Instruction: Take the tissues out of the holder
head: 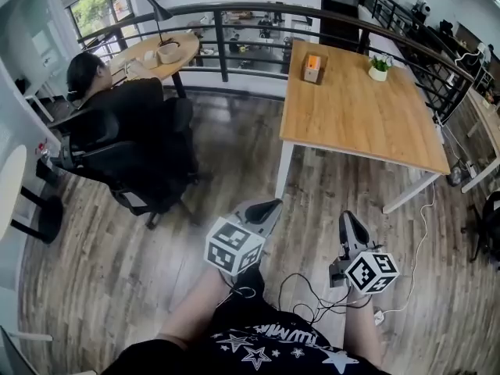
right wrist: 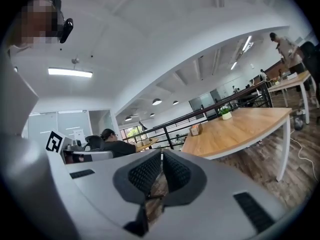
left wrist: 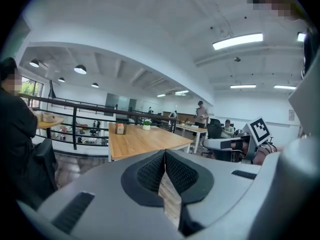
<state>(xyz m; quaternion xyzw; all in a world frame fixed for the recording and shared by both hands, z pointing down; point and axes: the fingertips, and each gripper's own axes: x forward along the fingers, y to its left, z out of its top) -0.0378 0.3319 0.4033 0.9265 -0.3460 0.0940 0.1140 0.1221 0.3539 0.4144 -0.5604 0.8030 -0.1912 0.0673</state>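
Wooden table (head: 367, 119), potted plant (head: 378, 67) (far edge)

A wooden table (head: 355, 116) on white legs stands on the plank floor (head: 109, 272) — 2 things sit near its far edge, apart: a tissue holder (head: 312, 68) and a small potted plant (head: 379, 68).

**Light:** bright, even, indoor.

**Sources:** daylight from the window (head: 98, 10) at upper left of the head view. Ceiling strip lights (left wrist: 237, 40) at upper right of the left gripper view and at left of the right gripper view.

**Glare:** strip lights blown to white. Pale sheen on the floor (head: 101, 272) at lower left of the head view.

**Shadows:** soft and faint.

**Distortion:** strong fisheye in all three views. The railing (head: 258, 6) bows across the top of the head view. Both gripper views have dark rounded corners.

**Focus:** the left hand-held gripper (left wrist: 165, 153) and right hand-held gripper (right wrist: 161, 153) are soft along the bottom of their own views. The distance is fairly sharp.
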